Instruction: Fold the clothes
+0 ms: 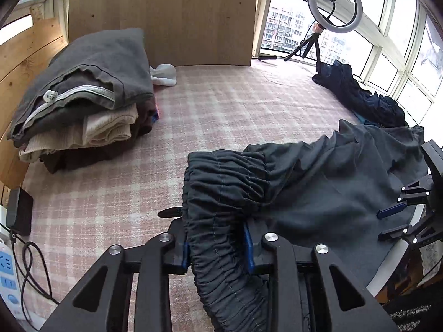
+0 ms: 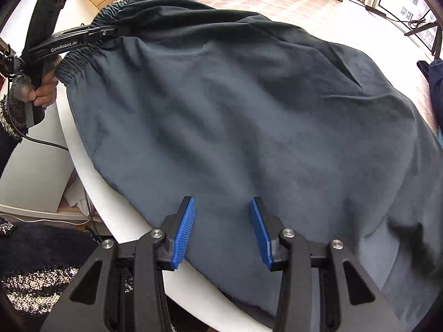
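Left wrist view shows the left gripper (image 1: 217, 244) clamped on the gathered elastic waistband (image 1: 221, 193) of the dark trousers (image 1: 332, 188), with bunched cloth filling the gap between its blue pads; the rest of the garment trails off to the right across the pink checked blanket (image 1: 207, 110). In the right wrist view the right gripper (image 2: 221, 229) hangs with its jaws apart over the broad grey-blue cloth near the table's white edge (image 2: 91, 191), holding nothing. The likeliest trouble is the thick waistband slipping from the left pads if it is pulled hard, since only a bundle of folds is pinched. A second risk is the trousers sliding off the white edge, as part of the cloth already overhangs it. There is open blanket ahead and to the left for laying a fold. The stack of folded clothes (image 1: 83, 105) bounds the far left, the crumpled navy garment (image 1: 360, 94) and the ring light (image 1: 335, 4) the far right.
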Available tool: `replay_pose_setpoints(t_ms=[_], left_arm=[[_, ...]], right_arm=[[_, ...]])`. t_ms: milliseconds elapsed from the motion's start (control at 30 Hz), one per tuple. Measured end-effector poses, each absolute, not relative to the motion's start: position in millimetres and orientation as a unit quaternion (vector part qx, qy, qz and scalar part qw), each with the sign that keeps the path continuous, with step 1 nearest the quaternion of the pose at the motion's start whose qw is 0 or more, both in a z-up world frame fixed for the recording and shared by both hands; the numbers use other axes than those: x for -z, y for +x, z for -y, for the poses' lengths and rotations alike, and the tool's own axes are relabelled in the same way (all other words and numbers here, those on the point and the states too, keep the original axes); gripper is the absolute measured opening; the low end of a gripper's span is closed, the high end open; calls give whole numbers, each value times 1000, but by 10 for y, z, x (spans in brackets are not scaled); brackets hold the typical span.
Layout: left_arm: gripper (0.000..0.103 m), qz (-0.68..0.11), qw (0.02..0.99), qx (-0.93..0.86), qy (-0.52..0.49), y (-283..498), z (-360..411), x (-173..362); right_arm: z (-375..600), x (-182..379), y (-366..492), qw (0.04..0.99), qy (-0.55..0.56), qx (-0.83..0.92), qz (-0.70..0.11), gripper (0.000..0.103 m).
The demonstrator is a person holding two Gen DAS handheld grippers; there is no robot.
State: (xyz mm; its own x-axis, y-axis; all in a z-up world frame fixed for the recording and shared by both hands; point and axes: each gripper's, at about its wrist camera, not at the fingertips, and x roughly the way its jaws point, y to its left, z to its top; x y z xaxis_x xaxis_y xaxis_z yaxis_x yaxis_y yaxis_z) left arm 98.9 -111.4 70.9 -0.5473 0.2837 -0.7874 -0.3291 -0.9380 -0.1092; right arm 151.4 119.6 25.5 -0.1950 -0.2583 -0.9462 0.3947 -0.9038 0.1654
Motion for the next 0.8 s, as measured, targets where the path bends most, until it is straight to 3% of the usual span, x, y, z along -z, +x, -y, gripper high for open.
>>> replay_pose_setpoints(t_ms=[300, 333, 400, 533, 600, 733, 800], left_arm=[[16, -2, 83, -875, -477, 912, 2242, -684], [18, -4, 75, -868, -490, 893, 2327, -629], [34, -21, 48, -858, -511, 862, 2414, -536], [37, -86, 36, -855, -511, 944, 2328, -605], [44, -119, 30, -851, -510, 985, 2285, -640], [44, -176, 14, -844, -507, 1061, 2233, -728], [44, -162, -12, -848, -505, 1088, 2341, -881]], right_arm=[[-376, -308, 1379, 266, 576, 770, -65, 41], [-272, -312, 1369, 276, 574, 768, -64, 41], [-109, -354, 1385, 289, 566, 768, -75, 41], [-314, -648, 1550, 282, 548, 786, -46, 41], [-661, -834, 1679, 259, 538, 802, -7, 41], [-1777, -1141, 2024, 123, 510, 848, 71, 41], [-2465, -1233, 2255, 29, 492, 864, 103, 41]])
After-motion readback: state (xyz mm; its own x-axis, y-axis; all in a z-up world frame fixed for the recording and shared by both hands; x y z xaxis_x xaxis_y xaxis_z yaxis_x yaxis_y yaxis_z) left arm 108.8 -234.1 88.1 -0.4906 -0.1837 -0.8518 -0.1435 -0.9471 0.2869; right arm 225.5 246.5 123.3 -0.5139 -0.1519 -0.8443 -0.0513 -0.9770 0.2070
